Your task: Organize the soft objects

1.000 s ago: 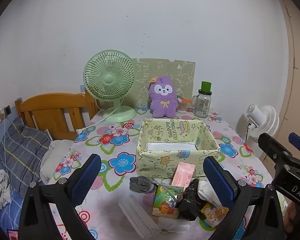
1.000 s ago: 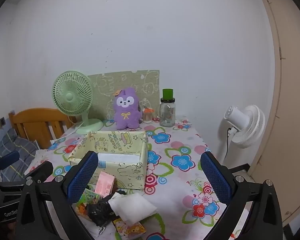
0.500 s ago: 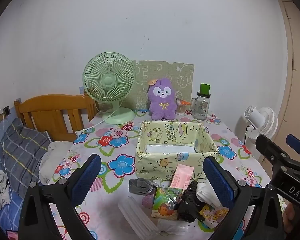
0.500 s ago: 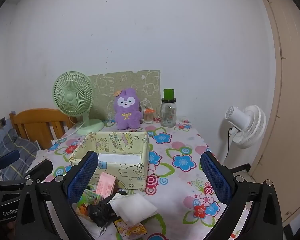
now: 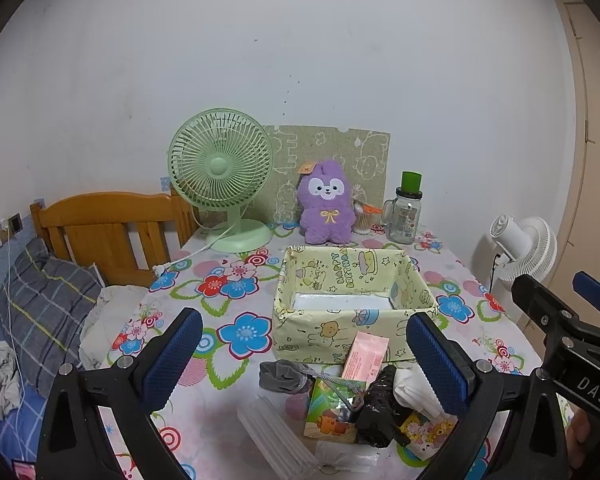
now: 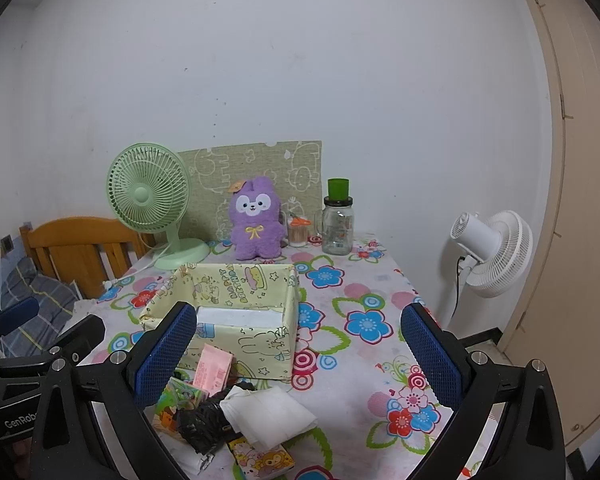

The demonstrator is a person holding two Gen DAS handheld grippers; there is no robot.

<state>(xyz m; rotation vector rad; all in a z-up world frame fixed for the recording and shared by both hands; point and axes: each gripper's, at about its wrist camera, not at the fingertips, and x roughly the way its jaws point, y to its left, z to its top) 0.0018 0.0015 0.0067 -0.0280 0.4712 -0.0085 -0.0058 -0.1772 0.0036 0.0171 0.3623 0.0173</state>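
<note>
Below both wide-spread tools, left (image 5: 300, 354) and right (image 6: 298, 354), lies the soft pile (image 5: 356, 396); untouched.

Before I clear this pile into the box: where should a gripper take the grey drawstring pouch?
Grip the grey pouch by its bunched neck, where the cord gathers it narrow. Come from above on its left, since the green packet crowds its right. Both the left gripper and the right gripper are open.
</note>
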